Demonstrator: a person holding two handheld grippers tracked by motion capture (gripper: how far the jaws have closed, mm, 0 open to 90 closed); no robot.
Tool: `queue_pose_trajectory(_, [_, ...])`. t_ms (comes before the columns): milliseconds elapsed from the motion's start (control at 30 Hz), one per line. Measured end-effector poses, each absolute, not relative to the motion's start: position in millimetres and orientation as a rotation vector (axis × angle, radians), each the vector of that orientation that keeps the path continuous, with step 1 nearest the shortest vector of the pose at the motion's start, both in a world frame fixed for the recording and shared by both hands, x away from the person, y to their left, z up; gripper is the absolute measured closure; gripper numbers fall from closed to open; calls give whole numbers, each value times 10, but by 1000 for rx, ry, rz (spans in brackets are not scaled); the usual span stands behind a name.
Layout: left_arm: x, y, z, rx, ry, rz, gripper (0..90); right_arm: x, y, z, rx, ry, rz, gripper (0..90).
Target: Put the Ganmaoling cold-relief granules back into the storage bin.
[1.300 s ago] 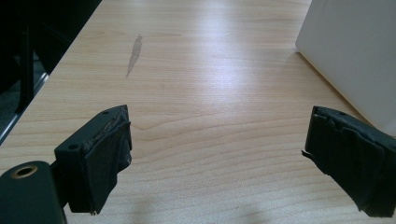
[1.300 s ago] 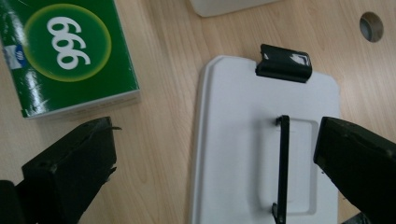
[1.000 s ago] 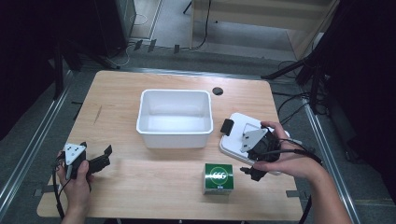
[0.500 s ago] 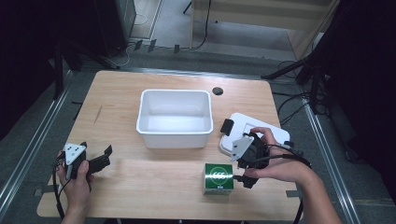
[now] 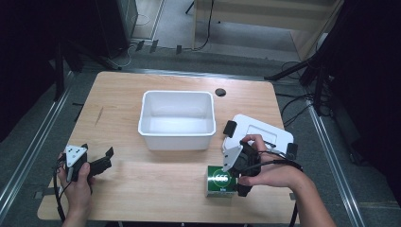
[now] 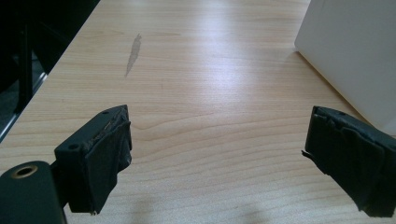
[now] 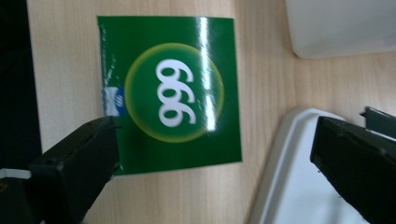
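A green box marked "999" [image 5: 220, 182] lies flat near the table's front edge, right of centre. In the right gripper view the box [image 7: 170, 93] is close below the jaws. My right gripper [image 5: 235, 176] hovers open just above the box's right side. One of its jaws stands over the box's corner and the other over a white lid [image 7: 289, 182]; the right gripper [image 7: 215, 163] holds nothing. My left gripper [image 5: 106, 160] rests at the front left, open and holding nothing. In its own view the left gripper [image 6: 217, 154] has only bare wood between the jaws.
A white bin [image 5: 177, 118] stands mid-table; its wall [image 6: 350, 51] shows at the right of the left gripper view. The flat white lid [image 5: 262, 135] with black clips lies right of the bin. A small black disc [image 5: 220, 92] sits behind the bin.
My right gripper has moved left and toward the front edge, from over the white lid to above the green box. The left gripper has stayed put.
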State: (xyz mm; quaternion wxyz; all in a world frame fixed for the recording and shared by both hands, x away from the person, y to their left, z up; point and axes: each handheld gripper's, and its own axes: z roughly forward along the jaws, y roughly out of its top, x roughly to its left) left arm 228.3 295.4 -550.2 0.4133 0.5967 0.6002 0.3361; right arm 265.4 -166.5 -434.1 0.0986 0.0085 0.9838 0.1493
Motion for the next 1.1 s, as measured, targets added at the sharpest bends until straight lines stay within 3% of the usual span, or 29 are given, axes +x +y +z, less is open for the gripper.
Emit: queue_pose_trajectory(1100, [2285,2956,-5503,1498,1513,844,81,2715,-1543,-4727,38,3064,363,50])
